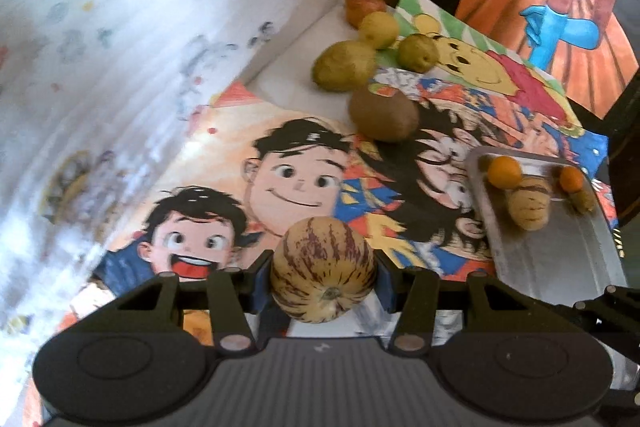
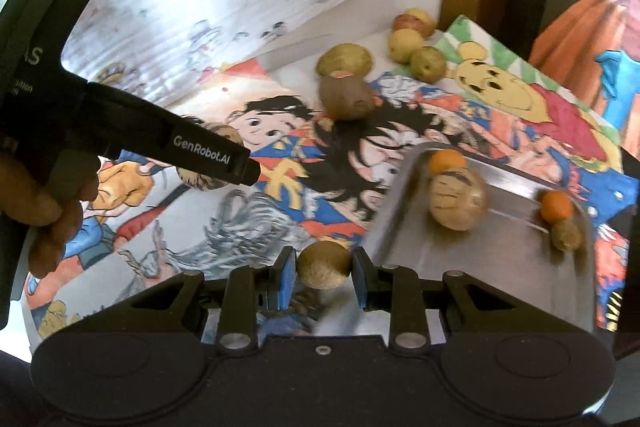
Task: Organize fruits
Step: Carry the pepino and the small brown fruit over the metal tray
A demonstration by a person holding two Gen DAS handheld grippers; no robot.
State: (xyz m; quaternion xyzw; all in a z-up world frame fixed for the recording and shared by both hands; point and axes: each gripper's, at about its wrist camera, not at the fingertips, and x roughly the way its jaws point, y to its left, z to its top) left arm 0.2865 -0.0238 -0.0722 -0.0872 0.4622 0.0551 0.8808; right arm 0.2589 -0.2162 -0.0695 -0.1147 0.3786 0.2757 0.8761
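Left tool (image 1: 323, 277) is clamping a striped melon (image 1: 323, 269); right tool (image 2: 324, 273) is gripping a small brown fruit (image 2: 323, 265). Only the right view is showing the left hand (image 2: 48, 211), mid left.

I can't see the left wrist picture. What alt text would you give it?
The left hand-held gripper holds a striped yellow melon-like fruit between its fingers above a cartoon-printed table cover. A metal tray on the right carries two small orange fruits, a similar striped fruit and a brown one; more fruits lie loose farther back.
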